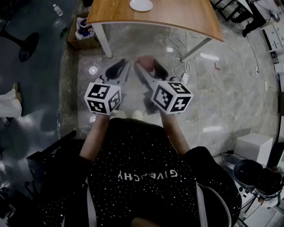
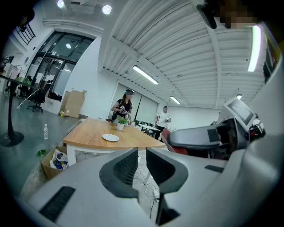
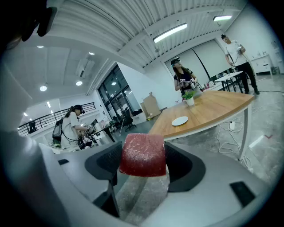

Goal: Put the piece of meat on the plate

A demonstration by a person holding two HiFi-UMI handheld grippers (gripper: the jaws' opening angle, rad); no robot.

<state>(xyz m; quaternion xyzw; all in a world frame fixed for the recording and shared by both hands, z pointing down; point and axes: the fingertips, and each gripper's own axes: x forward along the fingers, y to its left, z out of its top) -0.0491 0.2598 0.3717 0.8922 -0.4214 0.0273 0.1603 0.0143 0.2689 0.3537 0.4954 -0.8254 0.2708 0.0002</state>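
- Holding the piece of meat (image 3: 143, 153), the right tongs (image 3: 142, 167) were squeezed on its two sides, up over the floor (image 1: 230, 88).
- The left tongs (image 2: 141, 162) were closed with nothing in them.
- The plate (image 1: 141, 5) sat on the tabletop (image 1: 177, 15), straight ahead of the meat and well apart from it.
- I think the right tongs had to carry the meat forward to reach the plate.
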